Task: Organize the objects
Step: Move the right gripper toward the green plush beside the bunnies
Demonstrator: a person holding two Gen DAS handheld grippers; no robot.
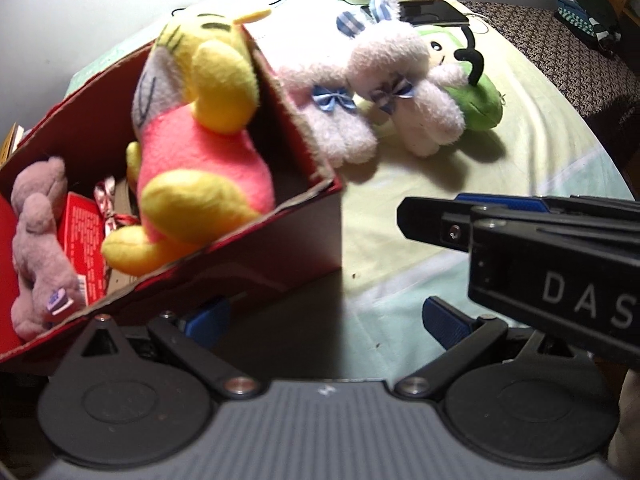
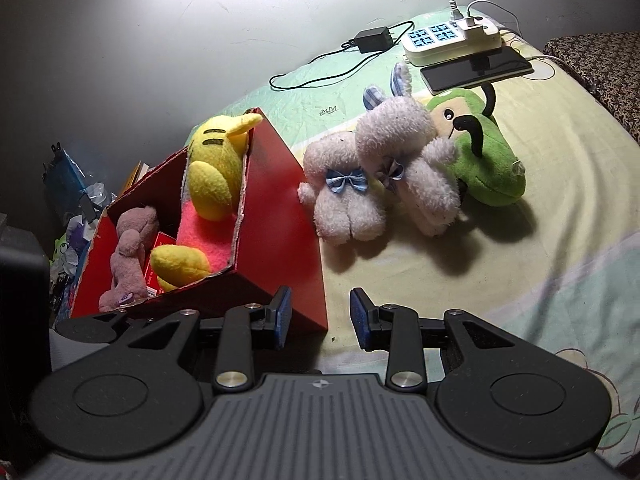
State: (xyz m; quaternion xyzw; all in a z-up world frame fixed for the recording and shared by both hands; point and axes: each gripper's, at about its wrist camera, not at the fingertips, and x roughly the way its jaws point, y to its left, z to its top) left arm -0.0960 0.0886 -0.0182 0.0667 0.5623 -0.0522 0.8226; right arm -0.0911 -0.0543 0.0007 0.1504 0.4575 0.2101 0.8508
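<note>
Blue-padded left hand-held gripper [image 1: 324, 316] hangs spread and empty beside the red box [image 1: 304, 216]; only its view shows the right hand-held gripper [image 2: 320, 316] from outside. That one stands narrowly parted, holding nothing. Beyond, on the bed [image 2: 520, 264], two white plushes [image 2: 380, 184] lean on a green one [image 2: 492, 172]. Only the right view shows floor clutter [image 2: 72, 208].

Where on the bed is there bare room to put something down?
The sheet lies bare in front of the white plush rabbits and green plush, right of the red box. Another bare strip runs behind the box toward the black adapter. The box, rabbits and power strip corner are crowded.
</note>
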